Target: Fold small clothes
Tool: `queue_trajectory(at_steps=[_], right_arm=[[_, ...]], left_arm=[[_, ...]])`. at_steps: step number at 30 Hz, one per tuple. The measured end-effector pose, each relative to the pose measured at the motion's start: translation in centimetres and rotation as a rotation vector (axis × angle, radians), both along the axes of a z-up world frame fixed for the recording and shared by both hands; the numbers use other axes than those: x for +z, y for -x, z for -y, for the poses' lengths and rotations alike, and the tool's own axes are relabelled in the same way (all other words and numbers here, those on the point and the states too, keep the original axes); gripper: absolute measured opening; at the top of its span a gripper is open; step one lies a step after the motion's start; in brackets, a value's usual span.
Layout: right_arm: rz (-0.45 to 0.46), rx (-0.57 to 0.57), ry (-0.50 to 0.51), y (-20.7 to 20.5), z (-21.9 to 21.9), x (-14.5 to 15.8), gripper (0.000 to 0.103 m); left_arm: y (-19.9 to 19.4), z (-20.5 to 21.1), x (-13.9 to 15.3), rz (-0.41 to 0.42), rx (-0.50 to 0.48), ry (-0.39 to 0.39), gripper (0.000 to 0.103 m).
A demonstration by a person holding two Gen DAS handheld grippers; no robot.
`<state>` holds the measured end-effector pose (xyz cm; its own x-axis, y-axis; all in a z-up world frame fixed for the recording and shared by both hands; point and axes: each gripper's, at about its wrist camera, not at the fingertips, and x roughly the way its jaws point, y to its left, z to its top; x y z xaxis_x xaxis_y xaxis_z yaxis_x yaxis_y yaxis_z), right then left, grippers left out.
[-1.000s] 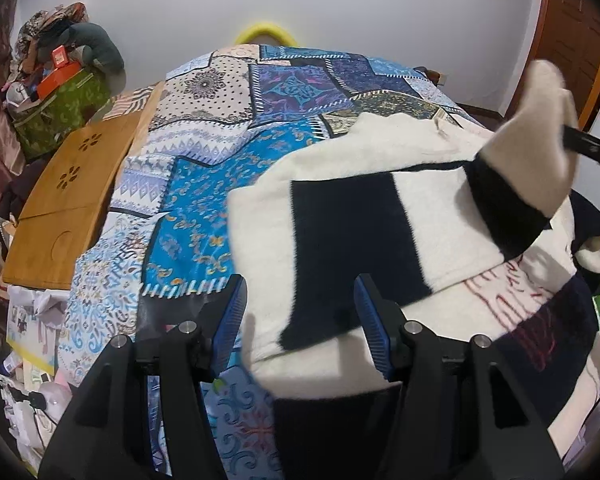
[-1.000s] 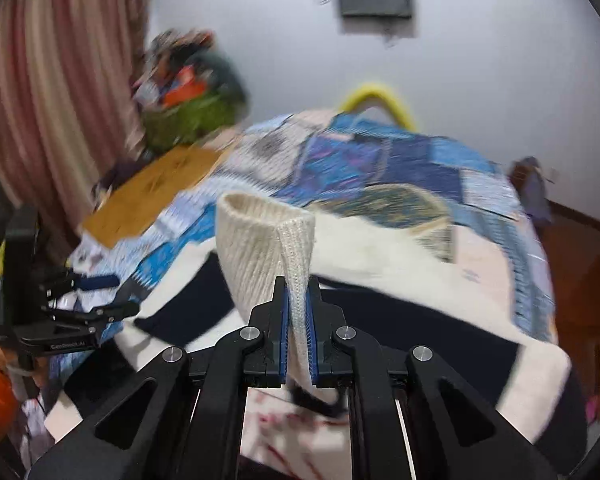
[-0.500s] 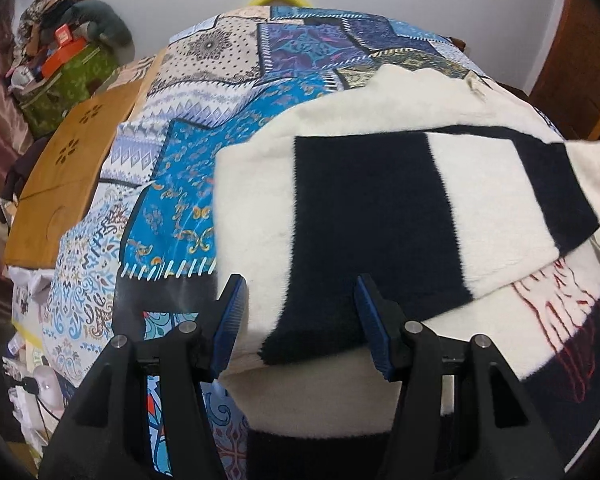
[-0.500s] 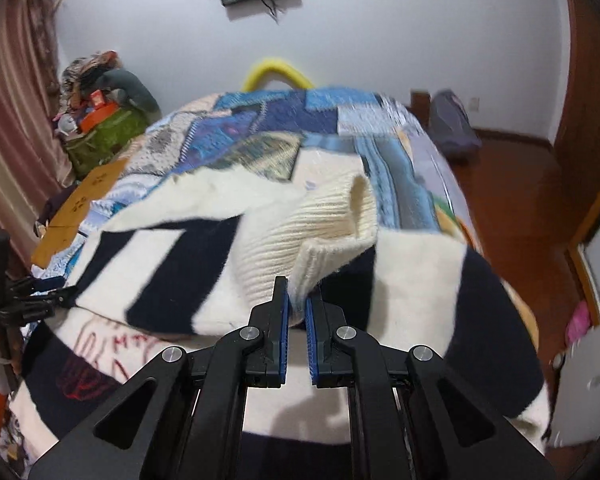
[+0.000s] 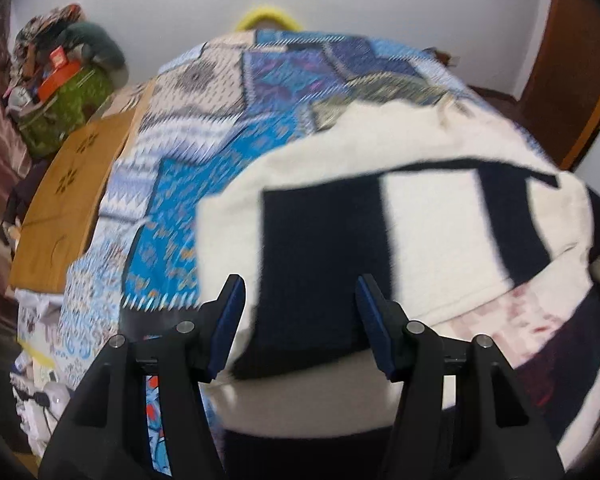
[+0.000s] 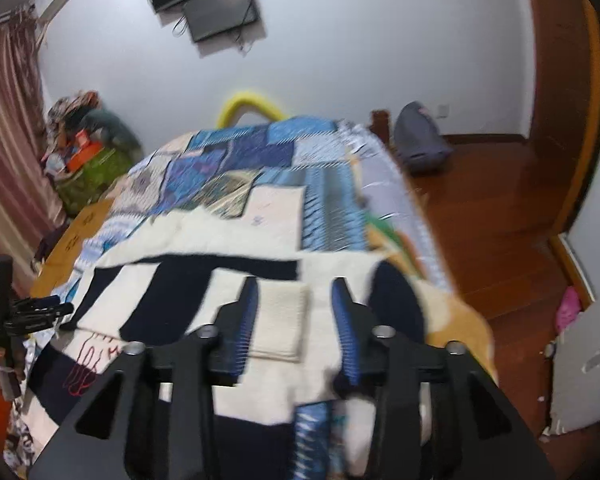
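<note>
Fuzzy cream-and-navy striped sweater [image 5: 380, 240] flat under both gaping, empty tools: left tool [image 5: 300, 312], right tool [image 6: 294, 312].

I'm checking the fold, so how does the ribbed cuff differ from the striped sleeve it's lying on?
The ribbed cuff is plain cream; the striped sleeve alternates cream and dark navy bands. The cuff shows knit ribs; the sleeve looks smooth and fuzzy. The cuff is a small patch, the sleeve spans the sweater. Both lie flat, released.

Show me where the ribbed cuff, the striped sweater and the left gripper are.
ribbed cuff [image 6: 281, 322], right wrist view, middle of the cream ribbed patch.
striped sweater [image 5: 324, 256], left wrist view, the wide dark stripe on the folded sleeve.
left gripper [image 5: 300, 322], left wrist view, midway between its open blue-padded fingertips.
</note>
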<state>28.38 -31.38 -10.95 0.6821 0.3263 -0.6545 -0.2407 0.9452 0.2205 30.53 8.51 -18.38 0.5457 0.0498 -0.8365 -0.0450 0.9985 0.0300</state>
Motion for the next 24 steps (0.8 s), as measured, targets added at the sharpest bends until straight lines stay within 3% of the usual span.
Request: queue_trajectory(at_steps=[6, 8, 13, 16, 20, 24], right_arm=[[-0.037, -0.141, 0.03, 0.5, 6.2, -1.2, 0.049], [-0.075, -0.181, 0.038, 1.1, 8.2, -2.6, 0.053], [-0.186, -0.253, 0.064, 2.8, 11.7, -6.9, 0.054], [-0.259, -0.274, 0.045, 3.3, 12.8, -9.3, 0.054], [-0.351, -0.248, -0.023, 3.6, 13.1, -11.7, 0.054], [-0.352, -0.219, -0.068, 3.3, 12.5, -12.7, 0.057]], left_arm=[[-2.1, 4.3, 1.2, 0.015, -0.077, 0.025, 0.061], [-2.7, 5.5, 0.8, 0.005, -0.094, 0.021, 0.062], [-4.2, 7.8, -1.7, -0.054, -0.119, -0.012, 0.062], [-4.7, 8.1, -3.3, -0.095, -0.113, -0.011, 0.062], [-4.4, 8.4, -3.6, -0.078, -0.108, -0.027, 0.066], [-4.2, 8.6, -3.5, -0.078, -0.115, -0.042, 0.066]])
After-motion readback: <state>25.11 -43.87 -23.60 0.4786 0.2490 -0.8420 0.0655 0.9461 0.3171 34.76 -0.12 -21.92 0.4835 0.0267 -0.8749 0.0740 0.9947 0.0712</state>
